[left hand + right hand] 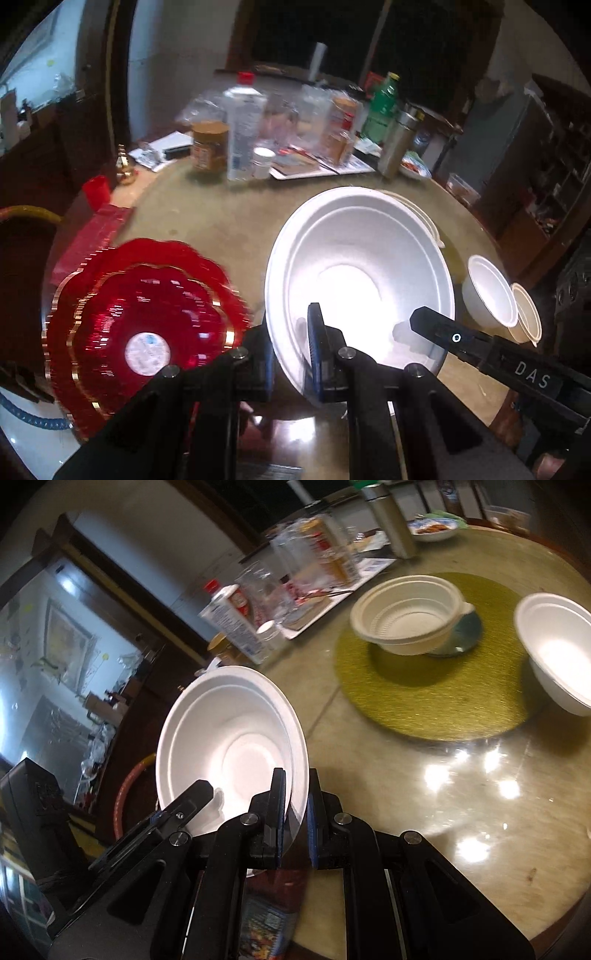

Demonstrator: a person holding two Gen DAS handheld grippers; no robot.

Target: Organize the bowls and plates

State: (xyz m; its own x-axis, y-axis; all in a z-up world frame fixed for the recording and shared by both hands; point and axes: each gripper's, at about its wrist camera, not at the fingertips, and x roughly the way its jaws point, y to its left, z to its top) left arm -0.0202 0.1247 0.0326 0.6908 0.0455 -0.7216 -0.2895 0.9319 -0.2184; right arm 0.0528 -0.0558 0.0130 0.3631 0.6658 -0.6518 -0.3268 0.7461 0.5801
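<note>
Both grippers hold one large white foam bowl (354, 266), tilted above the table. My left gripper (291, 354) is shut on its near rim. My right gripper (297, 805) is shut on the opposite rim of the same bowl (229, 738); its finger also shows in the left wrist view (439, 328). A stack of red scalloped plates (140, 325) with gold edges lies at the left. A small white bowl (487, 291) sits to the right, with a cream bowl (528, 317) beside it. A cream bowl (406, 613) rests on the green mat (443, 701), a white bowl (554, 653) right of it.
The round glass-topped table (480, 812) carries bottles, jars and clear glasses (258, 125) at the far side, with a steel flask (397, 144) and a green bottle (384, 107). A red box (96, 236) lies beyond the red plates. A printed packet (269, 915) lies under my right gripper.
</note>
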